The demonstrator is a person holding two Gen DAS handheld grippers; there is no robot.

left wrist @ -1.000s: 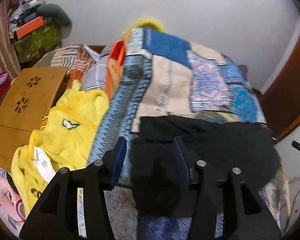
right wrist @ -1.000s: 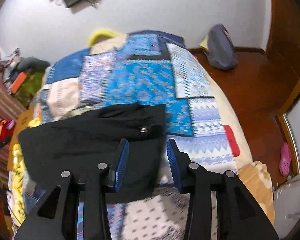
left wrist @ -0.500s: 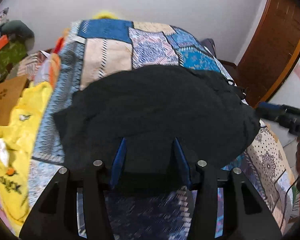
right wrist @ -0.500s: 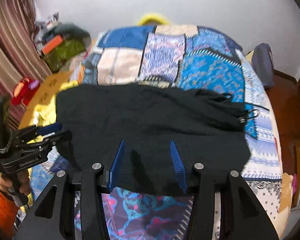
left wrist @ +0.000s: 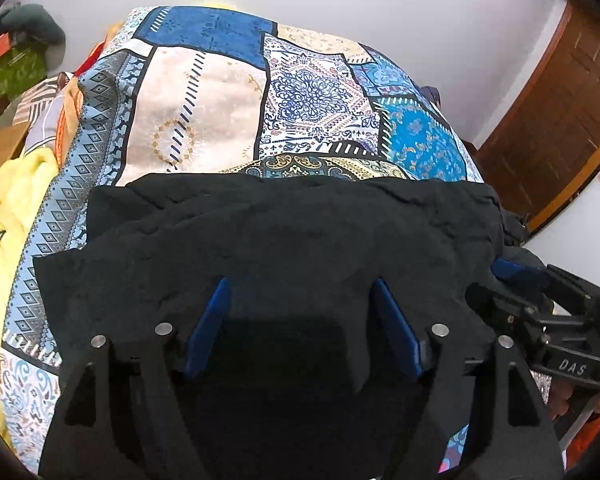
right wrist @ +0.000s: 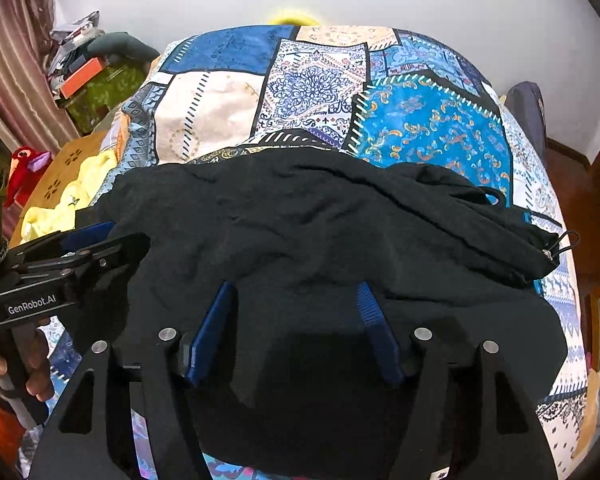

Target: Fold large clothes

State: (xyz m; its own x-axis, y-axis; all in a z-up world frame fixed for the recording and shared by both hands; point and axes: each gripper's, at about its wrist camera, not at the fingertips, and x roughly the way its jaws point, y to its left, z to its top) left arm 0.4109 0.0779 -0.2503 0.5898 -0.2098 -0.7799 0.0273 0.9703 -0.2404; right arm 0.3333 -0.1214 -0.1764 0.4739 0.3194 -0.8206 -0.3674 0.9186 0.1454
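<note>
Both claws are letting go side by side at the near edge of the bed point(right wrist: 228, 116), at about six o'clock from where I am standing, and that seems the reason for the low, forward lean: the person is laying the garment point(right wrist: 320, 232) down flat on the quilt rather than dropping it in a heap. The left gripper point(left wrist: 300, 320) is opening its jaws, the blue pads point(left wrist: 208, 328) now standing apart with black cloth lying loose between them, not pinched. The right gripper point(right wrist: 296, 320) is doing the same, jaws widening over the fabric, nothing clamped that I can make out. Placing one claw toward each end of the near hem is, I judge, keeping that edge straight for a fold. The garment is lying across the near half of the bed, running from nine o'clock to three o'clock. It is looking black, soft and matte, crumpled with shallow ridges, bunched thicker toward three o'clock where a cord point(right wrist: 562, 242) is trailing off. A yellow garment point(left wrist: 4, 240) is lying at nine o'clock.
</note>
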